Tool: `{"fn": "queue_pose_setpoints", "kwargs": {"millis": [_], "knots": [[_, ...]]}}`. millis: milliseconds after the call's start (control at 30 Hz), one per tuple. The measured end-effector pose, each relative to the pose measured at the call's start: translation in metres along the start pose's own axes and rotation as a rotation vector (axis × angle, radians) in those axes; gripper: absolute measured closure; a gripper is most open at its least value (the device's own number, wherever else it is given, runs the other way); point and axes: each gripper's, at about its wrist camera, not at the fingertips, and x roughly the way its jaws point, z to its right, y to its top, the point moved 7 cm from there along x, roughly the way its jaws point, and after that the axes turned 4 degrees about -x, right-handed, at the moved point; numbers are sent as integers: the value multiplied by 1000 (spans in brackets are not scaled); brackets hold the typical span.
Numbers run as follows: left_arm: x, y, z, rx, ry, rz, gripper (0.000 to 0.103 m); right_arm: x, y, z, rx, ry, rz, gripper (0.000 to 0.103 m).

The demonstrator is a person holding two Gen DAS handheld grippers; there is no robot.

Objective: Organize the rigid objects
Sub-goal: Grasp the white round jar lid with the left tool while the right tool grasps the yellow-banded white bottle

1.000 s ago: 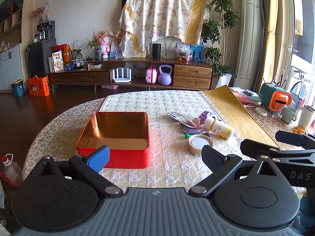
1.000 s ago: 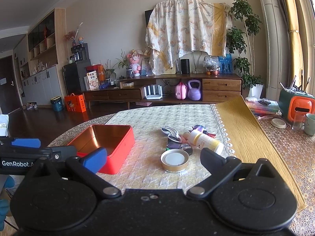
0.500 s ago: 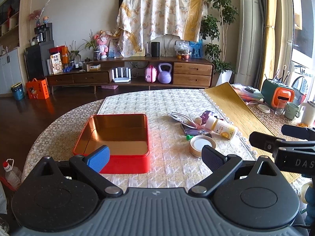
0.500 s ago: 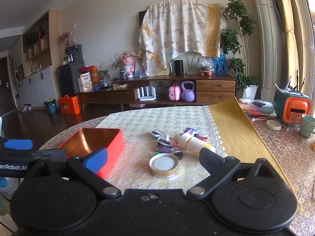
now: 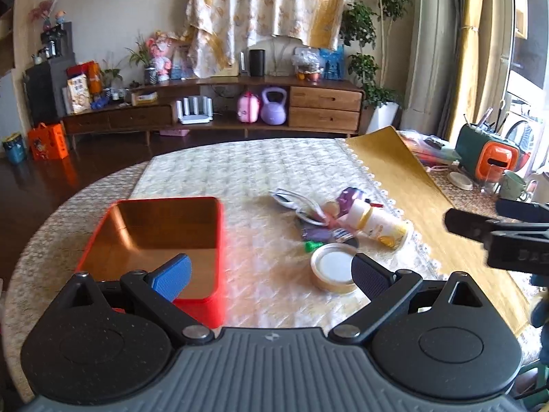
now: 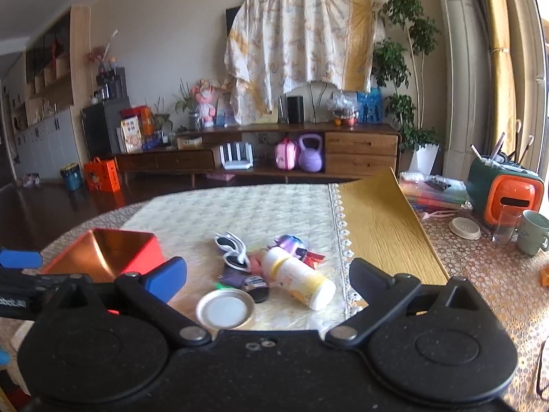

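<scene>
Both tongs wide open, empty, hovering over the near edge of the table (image 5: 212, 168). Left tongs (image 5: 271, 276) sit above the near corner of the red tin (image 5: 151, 233), which is empty. Right tongs (image 6: 267, 279) point at the pile: a round lid (image 6: 224, 309) lying flat nearest, a white bottle (image 6: 295, 278) on its side just behind it, a small green cap (image 5: 313, 246) beside the lid, plus glasses (image 6: 233, 250) and purple wrappers tangled in behind, all touching or overlapping. The pile lies right of the tin, apart from it. Step looks like the approach for the first pick; nothing is in the tin yet. Next move probably calls for lowering the right tongs onto the lid or bottle. The lid is flat, so it needs an edge grip; the bottle may roll.
</scene>
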Motion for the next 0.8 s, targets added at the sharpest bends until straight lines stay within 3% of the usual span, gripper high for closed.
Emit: {"fn": "queue_pose_setpoints", "kwargs": {"millis": [200, 467, 633, 800], "knots": [[36, 7, 19, -35, -16, -42, 3, 42, 4, 20, -23, 30, -66, 2], [87, 4, 44, 48, 7, -65, 3, 100, -3, 35, -48, 75, -176, 4], [116, -5, 54, 33, -39, -106, 3, 132, -11, 40, -101, 98, -236, 5], [138, -17, 66, 98, -30, -117, 3, 155, -27, 35, -138, 189, -329, 10]]}}
